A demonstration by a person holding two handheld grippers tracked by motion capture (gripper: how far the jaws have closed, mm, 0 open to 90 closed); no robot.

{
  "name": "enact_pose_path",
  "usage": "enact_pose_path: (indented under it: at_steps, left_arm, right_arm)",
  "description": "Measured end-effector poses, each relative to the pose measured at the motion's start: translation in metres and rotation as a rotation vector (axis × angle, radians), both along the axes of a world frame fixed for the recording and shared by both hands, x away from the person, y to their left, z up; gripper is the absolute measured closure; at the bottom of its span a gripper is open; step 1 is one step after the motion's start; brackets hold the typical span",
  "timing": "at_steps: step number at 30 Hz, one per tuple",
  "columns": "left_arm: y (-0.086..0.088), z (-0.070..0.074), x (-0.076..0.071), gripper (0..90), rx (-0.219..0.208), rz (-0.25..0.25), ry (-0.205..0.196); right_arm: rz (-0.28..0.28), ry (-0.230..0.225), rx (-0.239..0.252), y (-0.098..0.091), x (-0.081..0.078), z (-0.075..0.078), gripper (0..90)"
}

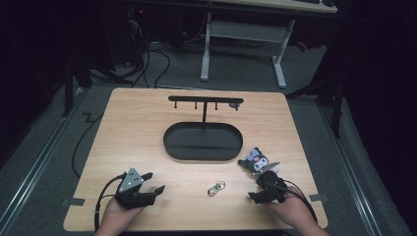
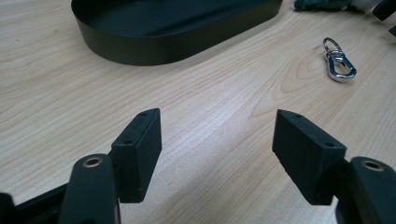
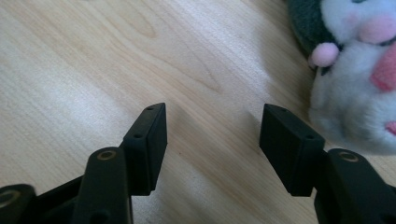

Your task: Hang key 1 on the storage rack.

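A black oval tray [image 1: 202, 142] with an upright post and a hook bar [image 1: 205, 100] stands mid-table. A silver clasp with a ring [image 1: 216, 188] lies on the wood in front of it, also visible as the clasp [image 2: 338, 61] in the left gripper view. A small plush toy [image 1: 254, 160] in grey, white and pink lies at the right. My left gripper [image 1: 153, 183] rests open at the near left, nothing between its jaws. My right gripper [image 1: 254, 191] stands open just in front of the plush toy [image 3: 359, 70], jaws apart over bare wood.
The wooden table [image 1: 133, 128] has its front edge just behind both hands. A desk frame [image 1: 243, 44] and cables lie on the floor beyond the far edge. The tray wall [image 2: 154, 46] stands ahead of the left gripper.
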State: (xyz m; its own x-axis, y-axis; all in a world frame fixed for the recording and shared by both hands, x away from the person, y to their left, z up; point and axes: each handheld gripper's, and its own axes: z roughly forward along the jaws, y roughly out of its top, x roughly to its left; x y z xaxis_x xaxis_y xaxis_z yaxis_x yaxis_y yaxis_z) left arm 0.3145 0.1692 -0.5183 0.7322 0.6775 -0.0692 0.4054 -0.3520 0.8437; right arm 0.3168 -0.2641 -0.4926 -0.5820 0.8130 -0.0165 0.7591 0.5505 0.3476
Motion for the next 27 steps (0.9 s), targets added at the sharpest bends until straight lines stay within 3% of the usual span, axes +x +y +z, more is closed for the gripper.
enact_pose_path:
  at_steps: [9, 10, 14, 15, 18, 21, 22, 23, 25, 27]
  left_arm:
    - [-0.001, 0.0, 0.0, 33.6, 0.006, -0.009, -0.001]
    - [-0.001, 0.0, 0.0, 33.6, 0.011, -0.013, 0.0]
    - [-0.002, -0.001, -0.001, 33.6, 0.011, -0.018, 0.001]
    - [-0.002, -0.001, -0.001, 33.6, 0.013, -0.021, -0.001]
    - [-0.003, -0.001, -0.001, 33.6, 0.017, -0.025, 0.0]
    - [-0.003, -0.001, -0.002, 33.6, 0.017, -0.032, 0.002]
    - [-0.003, -0.001, -0.002, 33.6, 0.017, -0.033, 0.002]
    - [-0.003, -0.001, -0.002, 33.6, 0.017, -0.033, 0.003]
    - [-0.004, -0.001, -0.002, 33.6, 0.016, -0.033, 0.003]
    - [-0.004, -0.001, -0.002, 33.6, 0.016, -0.033, 0.001]
  right_arm:
    - [0.054, 0.059, -0.039, 0.002, 0.002, 0.005, 33.8]
    - [0.056, 0.087, -0.051, 0.001, 0.002, 0.006, 32.0]
    - [0.073, 0.123, -0.069, -0.001, 0.001, 0.007, 29.8]
    - [0.081, 0.154, -0.082, -0.005, 0.0, 0.01, 27.9]
    - [0.06, 0.192, -0.087, -0.012, 0.001, 0.01, 23.4]
    - [0.05, 0.2, -0.11, -0.02, 0.001, 0.01, 20.1]
    - [0.015, 0.212, -0.12, -0.021, -0.001, 0.011, 18.8]
    - [0.052, 0.188, -0.125, -0.025, 0.001, 0.011, 16.3]
    - [-0.001, 0.199, -0.115, -0.028, 0.002, 0.014, 14.8]
    - [0.015, 0.177, -0.115, -0.033, 0.005, 0.015, 14.3]
